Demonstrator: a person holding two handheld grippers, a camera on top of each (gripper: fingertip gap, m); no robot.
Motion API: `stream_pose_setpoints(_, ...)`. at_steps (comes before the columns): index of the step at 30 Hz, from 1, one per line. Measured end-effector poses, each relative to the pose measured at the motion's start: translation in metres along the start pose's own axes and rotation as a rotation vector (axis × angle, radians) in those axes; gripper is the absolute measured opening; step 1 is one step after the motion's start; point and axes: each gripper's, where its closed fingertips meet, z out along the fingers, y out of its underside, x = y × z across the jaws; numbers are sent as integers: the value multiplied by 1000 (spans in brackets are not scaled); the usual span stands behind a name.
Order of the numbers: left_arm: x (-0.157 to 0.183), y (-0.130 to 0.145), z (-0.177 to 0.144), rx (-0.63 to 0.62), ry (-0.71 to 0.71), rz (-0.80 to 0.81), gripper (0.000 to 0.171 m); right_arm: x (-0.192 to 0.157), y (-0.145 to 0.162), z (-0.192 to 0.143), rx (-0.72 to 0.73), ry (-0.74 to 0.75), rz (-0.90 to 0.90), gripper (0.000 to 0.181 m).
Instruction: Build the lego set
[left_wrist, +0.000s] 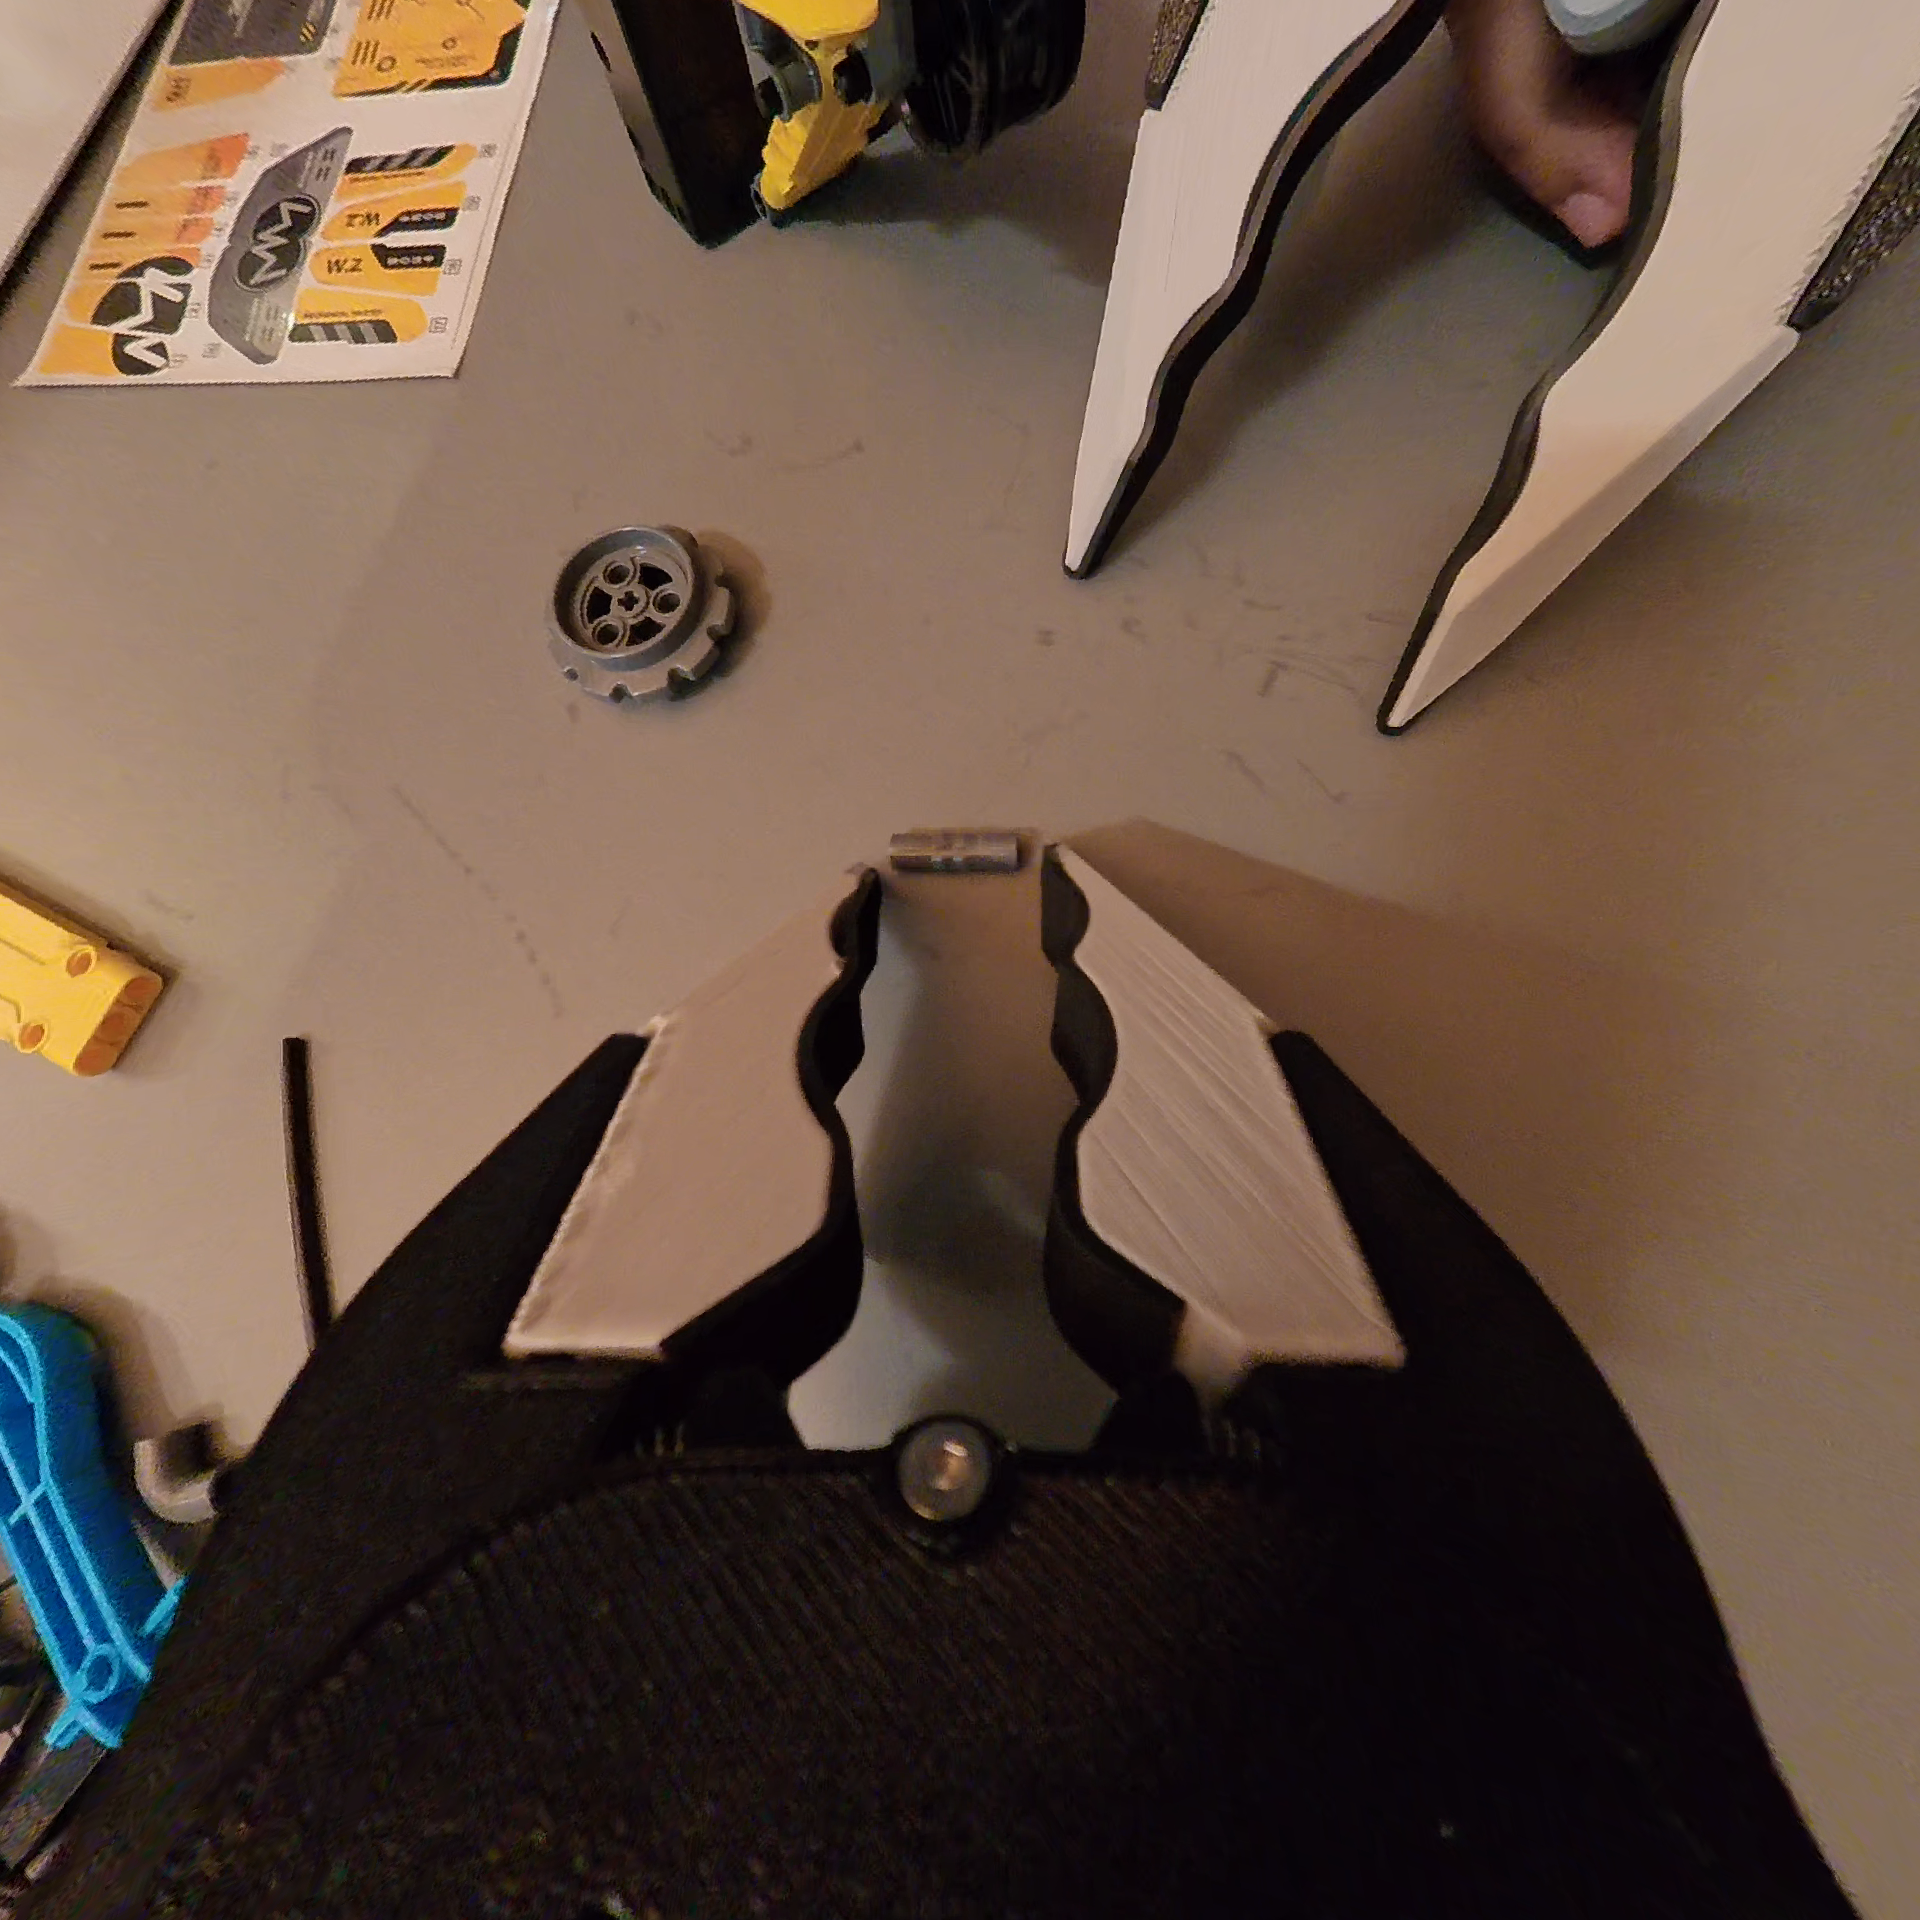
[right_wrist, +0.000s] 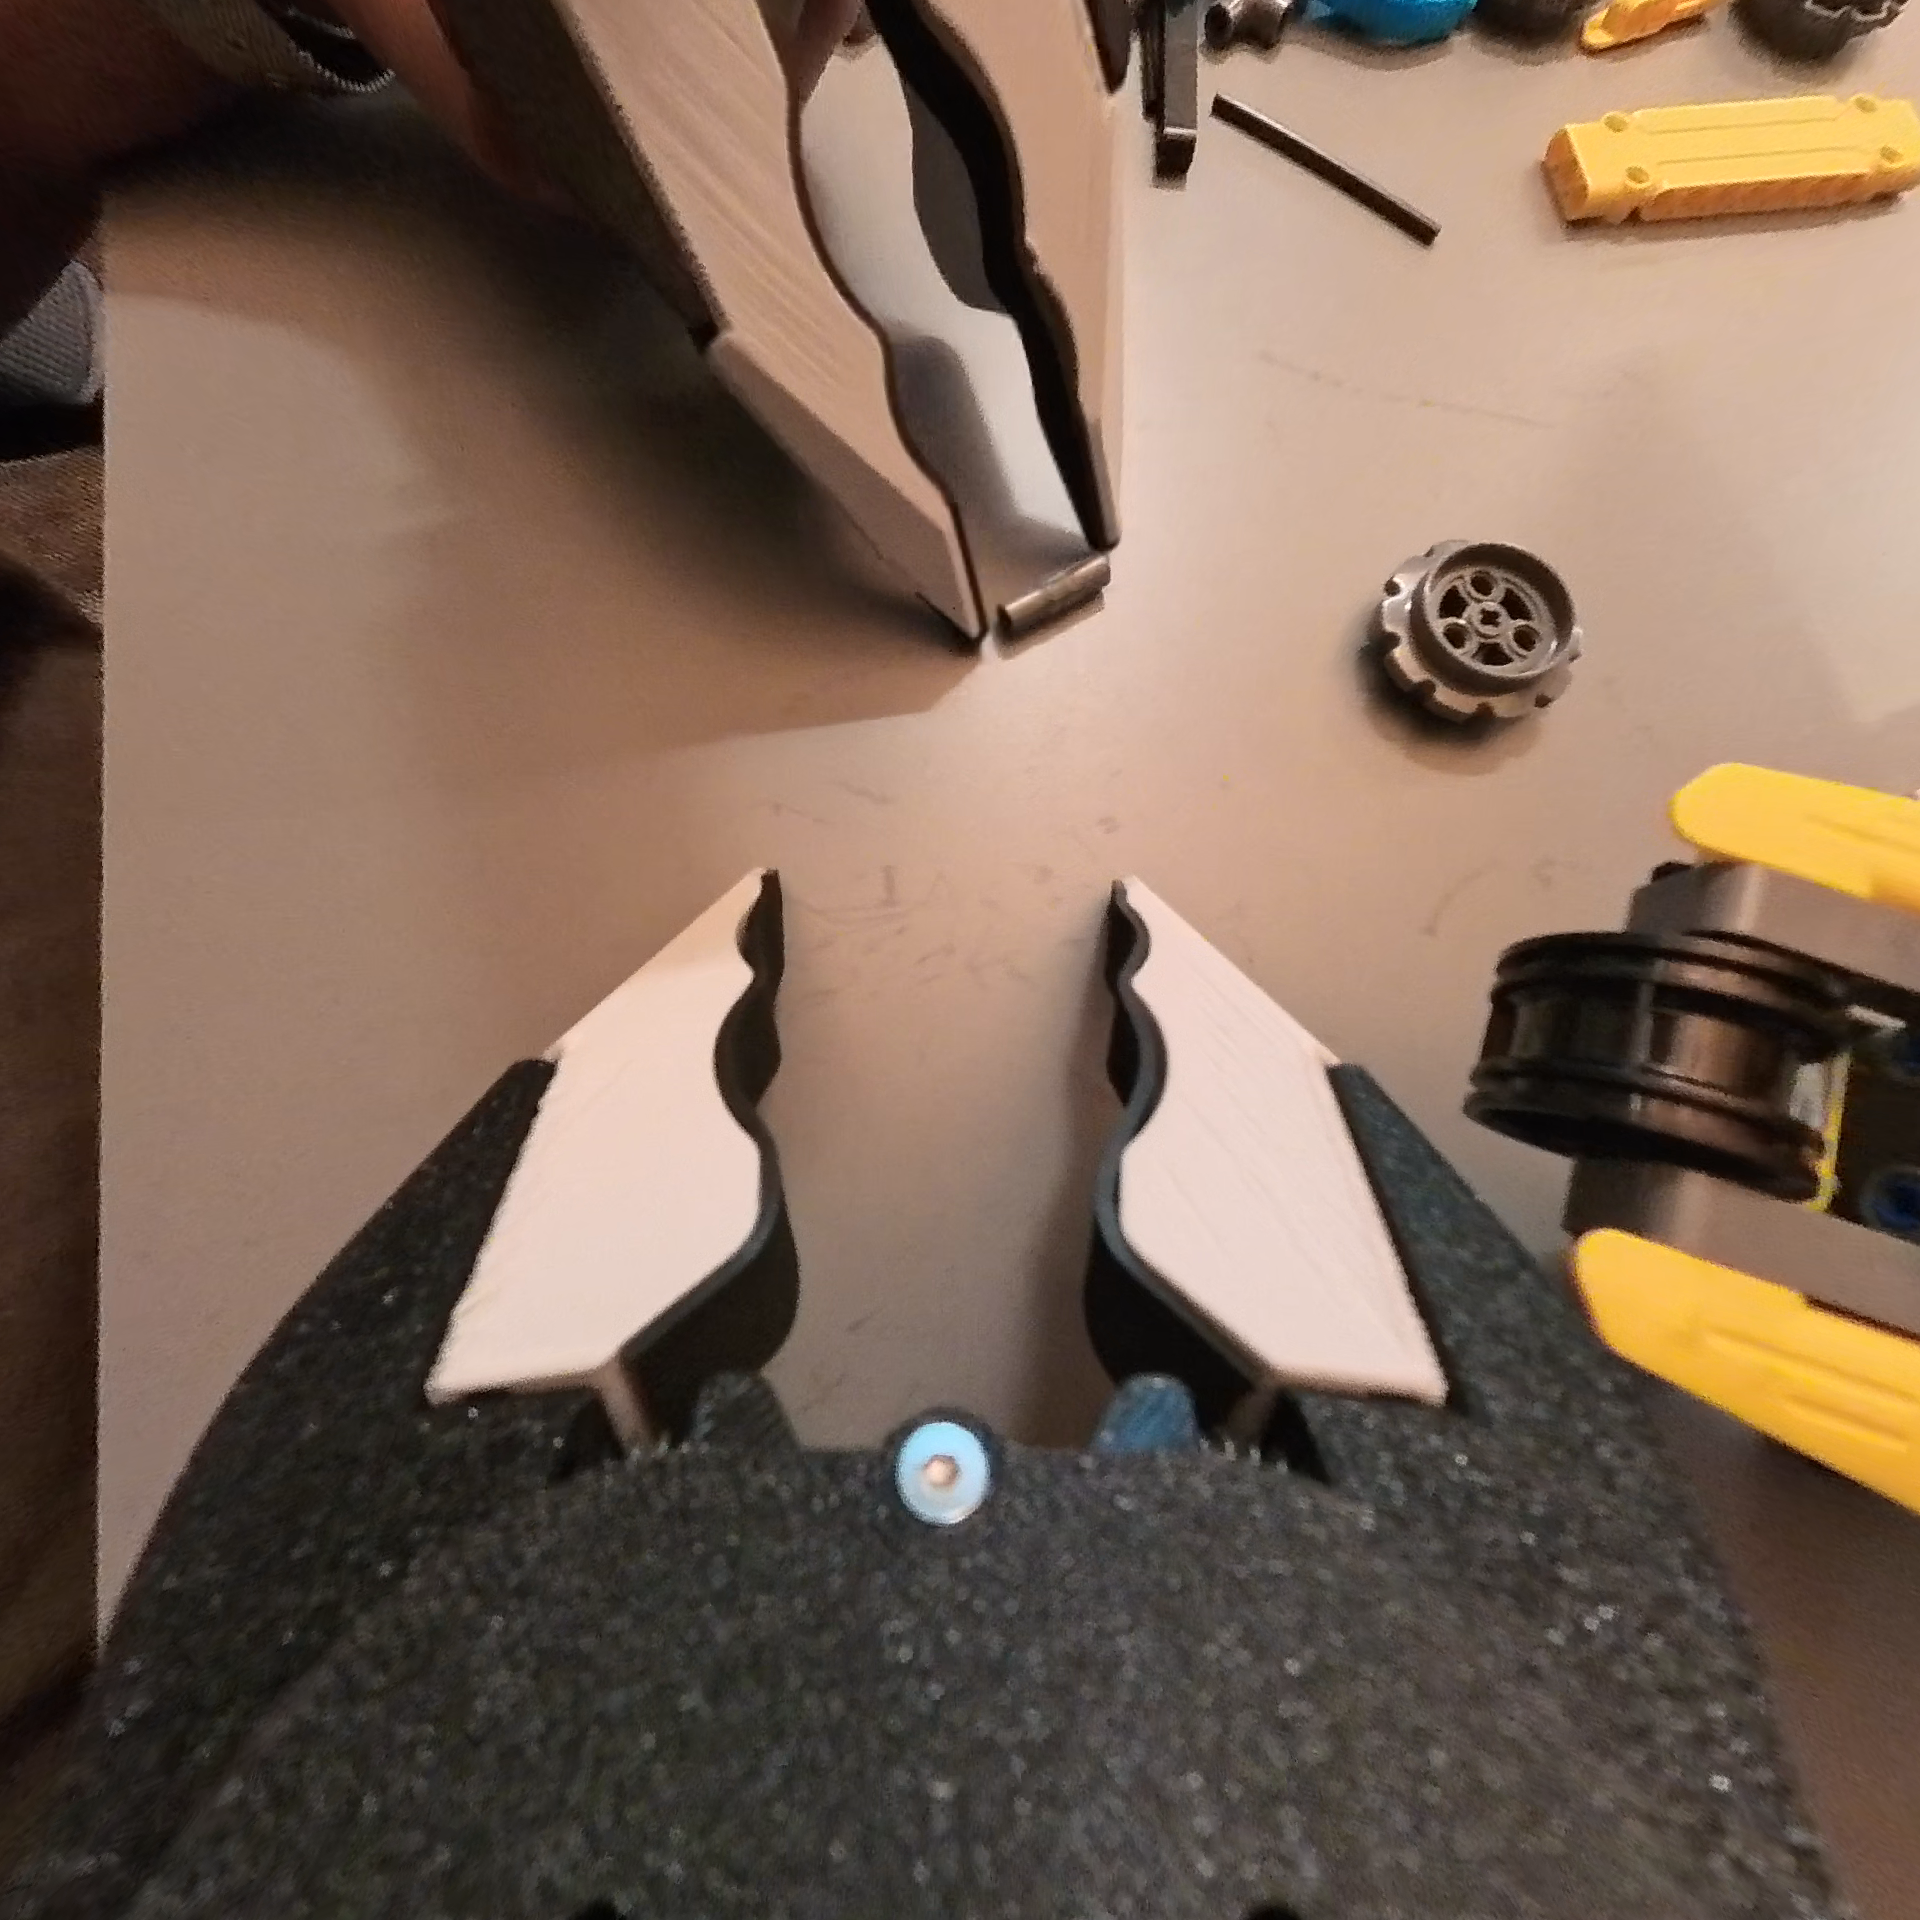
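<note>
Below, one grey pin (left_wrist: 958, 854) sits between the left claw's (left_wrist: 961, 868) parted tips; the right claw (right_wrist: 945, 894) gapes empty.

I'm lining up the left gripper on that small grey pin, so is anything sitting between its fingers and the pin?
Nothing visible does. The small grey pin lies on the table just at the tips of the left gripper, whose fingers stand apart, one on each side. The grey wheel hub and the right gripper sit farther off.

Left gripper (left_wrist: 958, 868): black ribbed printed body, white wedge fingers (left_wrist: 717, 1122), wavy black inner pads, silver screw (left_wrist: 943, 1470) centred near the base. Right gripper (right_wrist: 943, 904): same build, speckled black body, pale-blue washer (right_wrist: 940, 1482) under its screw.
</note>
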Motion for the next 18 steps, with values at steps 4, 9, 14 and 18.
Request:
stream_pose_setpoints(4, 2, 1, -1, 2, 24, -9, 40, 0, 0, 0, 3, 9, -11, 62)
stream_pose_setpoints(9, 2, 0, -1, 5, 13, 5, 40, 0, -1, -1, 6, 24, -32, 62)
stream_pose_setpoints(14, -5, -5, -3, 33, -2, 10, 43, -1, -1, -1, 5, 16, -26, 62)
stream_pose_setpoints(18, -13, -14, -16, 53, 33, 52, 38, 0, 0, 0, 1, 5, -7, 62)
